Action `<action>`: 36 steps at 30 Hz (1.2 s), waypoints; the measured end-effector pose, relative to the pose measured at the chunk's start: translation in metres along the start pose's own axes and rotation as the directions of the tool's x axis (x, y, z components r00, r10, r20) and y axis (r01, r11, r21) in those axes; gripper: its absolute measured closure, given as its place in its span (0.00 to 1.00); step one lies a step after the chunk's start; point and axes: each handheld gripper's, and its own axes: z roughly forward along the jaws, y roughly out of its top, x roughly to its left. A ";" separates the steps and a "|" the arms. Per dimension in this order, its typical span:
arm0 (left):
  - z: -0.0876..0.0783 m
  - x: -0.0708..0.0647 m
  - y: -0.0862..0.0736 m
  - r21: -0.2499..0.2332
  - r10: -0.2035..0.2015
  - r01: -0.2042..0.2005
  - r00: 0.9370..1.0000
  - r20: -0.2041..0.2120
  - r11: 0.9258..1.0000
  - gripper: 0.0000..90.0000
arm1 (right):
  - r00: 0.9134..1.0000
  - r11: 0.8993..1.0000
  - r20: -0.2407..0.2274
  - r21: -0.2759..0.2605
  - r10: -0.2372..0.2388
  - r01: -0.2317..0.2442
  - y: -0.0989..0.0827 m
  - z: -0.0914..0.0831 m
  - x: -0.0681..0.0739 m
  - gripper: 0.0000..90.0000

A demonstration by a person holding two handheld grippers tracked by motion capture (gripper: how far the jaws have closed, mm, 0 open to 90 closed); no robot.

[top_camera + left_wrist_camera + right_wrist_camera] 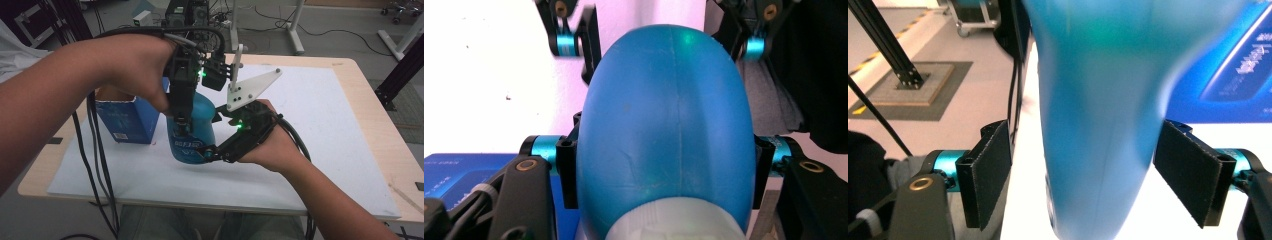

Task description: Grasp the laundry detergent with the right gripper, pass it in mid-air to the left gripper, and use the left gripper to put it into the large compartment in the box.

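Blue plastic bottle (192,132) upright, glossy; left claw (664,167) clamps it; right claw (1088,175) parted around base.

I see the bottle (192,132) standing on the mat (320,150), just right of the box (122,117), between my two grippers.

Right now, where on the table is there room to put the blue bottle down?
The widest bare stretch of the white mat lies right of the right gripper, out to the table edge. Another strip runs along the near edge, below the blue bottle. It is crowded at the left, around the blue box, the left gripper and its cables.
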 end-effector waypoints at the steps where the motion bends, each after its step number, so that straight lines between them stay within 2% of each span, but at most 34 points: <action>1: -0.001 0.000 -0.001 -0.004 -0.007 0.007 1.000 0.000 1.000 0.43 | 1.000 1.000 0.000 0.011 0.000 0.000 -0.001 -0.001 -0.001 0.22; 2: -0.002 0.000 -0.002 -0.003 -0.007 0.007 1.000 -0.001 1.000 0.43 | 1.000 1.000 0.015 0.019 0.000 0.000 -0.001 -0.002 -0.001 0.15; 8: -0.011 0.003 -0.008 -0.004 -0.035 0.035 0.999 -0.004 0.999 0.43 | 0.999 0.998 0.038 0.052 0.016 -0.018 -0.004 -0.011 -0.006 0.14; 10: -0.014 0.004 -0.011 -0.004 -0.047 0.047 0.999 -0.004 0.999 0.43 | 0.999 0.998 0.036 0.065 0.025 -0.027 -0.004 -0.013 -0.008 0.06; 11: -0.015 0.005 -0.012 -0.001 -0.056 0.056 0.998 -0.001 0.998 0.43 | 0.998 0.996 0.054 0.082 0.025 -0.029 -0.004 -0.014 -0.009 0.01; 14: -0.020 0.008 -0.017 -0.002 -0.080 0.080 0.997 0.000 0.997 0.43 | 0.998 0.992 0.059 0.120 0.022 -0.029 -0.004 -0.019 -0.011 0.01; 18: -0.029 0.012 -0.025 -0.006 -0.118 0.118 0.993 -0.002 0.993 0.43 | 0.999 0.987 0.052 0.156 0.015 -0.023 -0.003 -0.027 -0.013 0.01; 23: -0.045 0.021 -0.036 -0.015 -0.192 0.192 0.981 0.004 0.981 0.43 | 0.997 0.977 0.076 0.210 0.008 -0.024 0.000 -0.041 -0.018 0.00; 25: -0.053 0.025 -0.041 -0.022 -0.227 0.227 0.974 0.007 0.974 0.43 | 0.997 0.974 0.073 0.227 0.008 -0.024 0.001 -0.047 -0.020 0.01; 27: -0.061 0.028 -0.047 -0.037 -0.272 0.272 0.962 0.013 0.962 0.43 | 0.997 0.966 0.082 0.258 -0.002 -0.020 0.004 -0.053 -0.021 0.01; 28: -0.065 0.030 -0.050 -0.045 -0.299 0.300 0.954 0.017 0.953 0.43 | 0.996 0.962 0.086 0.271 -0.007 -0.017 0.005 -0.055 -0.022 0.01; 29: -0.072 0.033 -0.055 -0.053 -0.332 0.332 0.943 0.019 0.942 0.43 | 0.995 0.960 0.094 0.281 -0.014 -0.013 0.006 -0.058 -0.022 0.01; 32: -0.080 0.039 -0.063 -0.052 -0.385 0.386 0.923 0.026 0.921 0.43 | 0.995 0.952 0.097 0.307 -0.018 -0.012 0.010 -0.066 -0.023 0.01; 36: -0.090 0.047 -0.077 -0.050 -0.466 0.467 0.884 0.035 0.883 0.43 | 0.995 0.941 0.095 0.339 -0.019 -0.014 0.011 -0.070 -0.025 0.01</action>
